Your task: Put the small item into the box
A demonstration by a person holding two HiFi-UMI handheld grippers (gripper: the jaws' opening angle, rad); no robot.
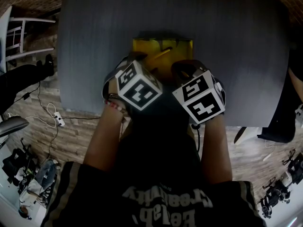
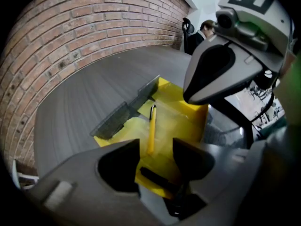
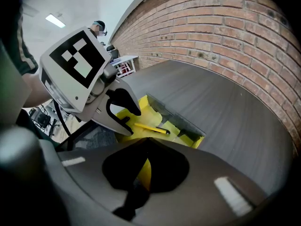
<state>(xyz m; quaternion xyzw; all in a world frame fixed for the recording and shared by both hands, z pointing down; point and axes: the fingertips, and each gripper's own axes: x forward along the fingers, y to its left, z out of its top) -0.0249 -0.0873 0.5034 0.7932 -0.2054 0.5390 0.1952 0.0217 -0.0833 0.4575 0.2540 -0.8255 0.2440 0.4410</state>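
A shallow yellow box (image 1: 139, 45) stands on the dark grey table (image 1: 227, 37), just ahead of both grippers. A slim yellow pen-like item with a black tip (image 2: 151, 128) lies loose on the box floor, also visible in the right gripper view (image 3: 149, 128). My left gripper (image 2: 156, 149) hangs above the box's near side, open, with nothing between its pads. My right gripper (image 3: 146, 142) is shut, its tips meeting on the box's thin yellow near wall (image 2: 194, 114). In the head view the marker cubes hide both sets of jaws.
A grey flap (image 2: 124, 113) stands along the box's far side. A brick wall (image 2: 70, 41) runs beside the table. A white chair (image 1: 19, 32) and cables (image 1: 52, 117) are on the floor at left. A person (image 2: 207, 28) sits far back.
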